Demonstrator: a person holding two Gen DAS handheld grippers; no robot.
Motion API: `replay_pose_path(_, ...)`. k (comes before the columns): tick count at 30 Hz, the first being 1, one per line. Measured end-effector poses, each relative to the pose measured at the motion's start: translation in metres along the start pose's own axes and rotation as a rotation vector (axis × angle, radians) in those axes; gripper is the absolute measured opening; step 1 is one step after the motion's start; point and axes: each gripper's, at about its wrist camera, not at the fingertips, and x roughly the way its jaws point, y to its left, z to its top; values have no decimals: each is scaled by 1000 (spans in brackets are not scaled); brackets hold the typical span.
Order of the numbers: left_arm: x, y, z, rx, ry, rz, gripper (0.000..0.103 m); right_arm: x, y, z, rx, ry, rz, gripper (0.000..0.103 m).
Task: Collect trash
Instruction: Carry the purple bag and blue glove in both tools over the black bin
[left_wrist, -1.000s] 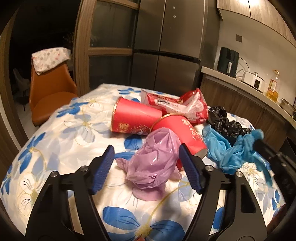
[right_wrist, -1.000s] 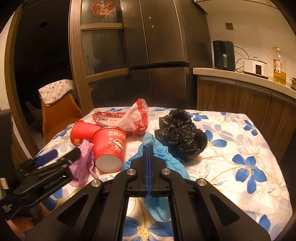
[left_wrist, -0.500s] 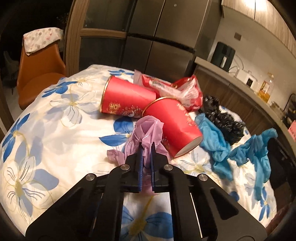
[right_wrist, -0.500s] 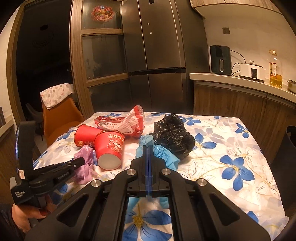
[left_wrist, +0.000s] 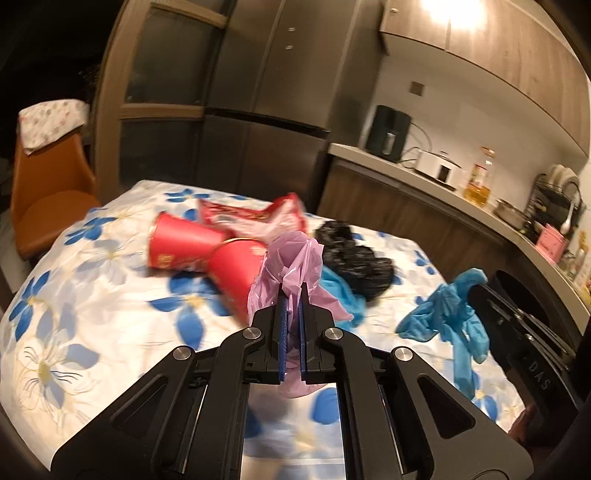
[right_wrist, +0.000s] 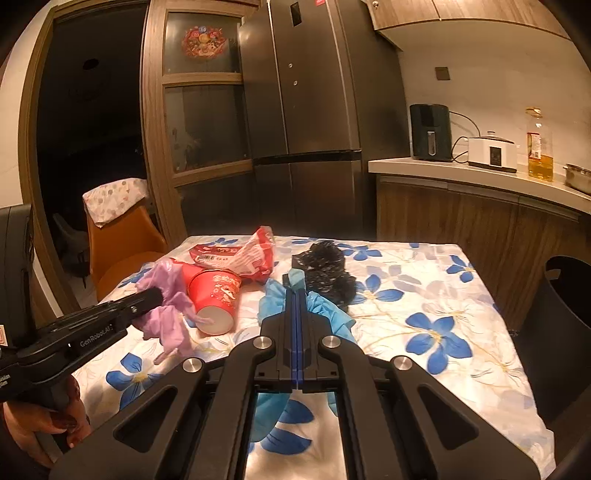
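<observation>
Left claw (left_wrist: 291, 291) clamped on the purple bag (left_wrist: 291, 258), lifted off the counter (right_wrist: 461, 295). Right claw (right_wrist: 296, 295) pinched on a blue glove (right_wrist: 273, 302). On the counter: two red cups (right_wrist: 216, 295), one red wrapper (right_wrist: 243, 254), one black bag (right_wrist: 325, 269), probably a second glove (left_wrist: 340, 291). Right half clear; black bin (right_wrist: 561, 306) past right edge.

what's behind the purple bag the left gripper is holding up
In the left wrist view the purple bag, clamped in the left gripper, covers part of a red cup, the snack wrapper and a black bag. The cup's mouth is hidden there.
</observation>
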Motion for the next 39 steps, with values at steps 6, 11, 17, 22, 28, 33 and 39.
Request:
replay_pose_path(6,4,-36,-8,42,14,-52,4,-17,-19,-1,5,-10,-34,1)
replay_pose_path(11,9,-62,-16,73,34,-94,4,-30,-37,-2,17,-22,-68,1)
replay_pose_path(17,16,-93,-22,120,54,-137,4,-39,-57,-3,35,-30,-100,1)
replay_pose_path(22,21,-113,-22,145,60,-165,4,-48,-70,-1,42,-41,-123,1)
replay_pose_path(28,27,-139,-20,180,58,-204,4,-58,-88,5,49,-61,-155,1)
replay_pose_path(33,33,-169,-15,215,52,-248,4,-68,-110,15,60,-85,-200,1)
replay_pose_path(39,43,-216,-1,258,33,-325,4,-78,-141,29,74,-117,-271,1)
